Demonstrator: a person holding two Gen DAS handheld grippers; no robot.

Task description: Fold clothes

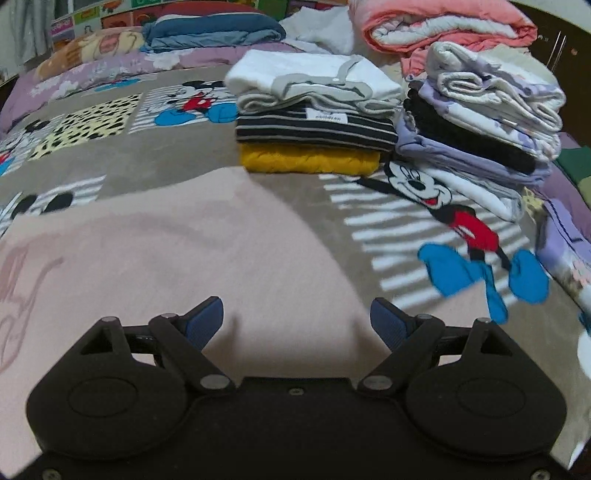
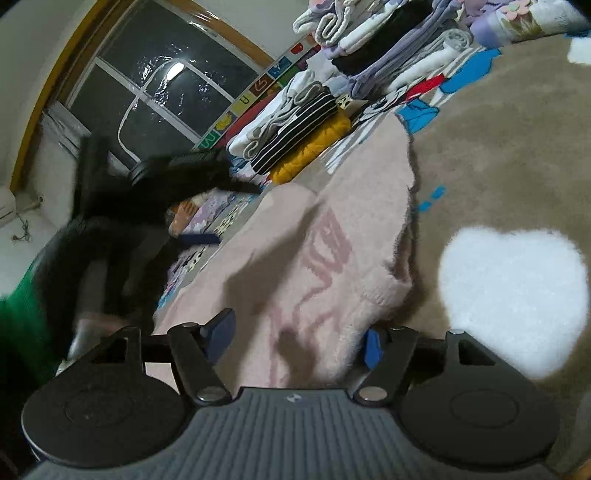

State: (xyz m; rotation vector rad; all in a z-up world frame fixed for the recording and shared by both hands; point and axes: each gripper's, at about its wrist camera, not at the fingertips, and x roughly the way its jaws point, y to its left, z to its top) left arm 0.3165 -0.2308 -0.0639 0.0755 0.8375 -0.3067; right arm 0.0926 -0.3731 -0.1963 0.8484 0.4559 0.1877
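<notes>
A pale pink fuzzy garment point(image 1: 177, 251) lies spread on the Mickey Mouse blanket point(image 1: 177, 162). My left gripper point(image 1: 297, 321) hovers open over its near part, blue pads apart, holding nothing. In the right wrist view the same pink garment point(image 2: 314, 258) lies partly folded with a darker pink print. My right gripper point(image 2: 299, 339) is open, its pads on either side of the garment's edge, not closed on it. The left gripper point(image 2: 177, 173) shows there as a dark blurred shape at the left.
A stack of folded clothes, white, striped and yellow point(image 1: 314, 122), stands beyond the pink garment. A second taller pile point(image 1: 484, 122) sits to its right. Rolled pink and blue quilts point(image 1: 443, 26) lie at the back. A dark window point(image 2: 155, 85) is behind the bed.
</notes>
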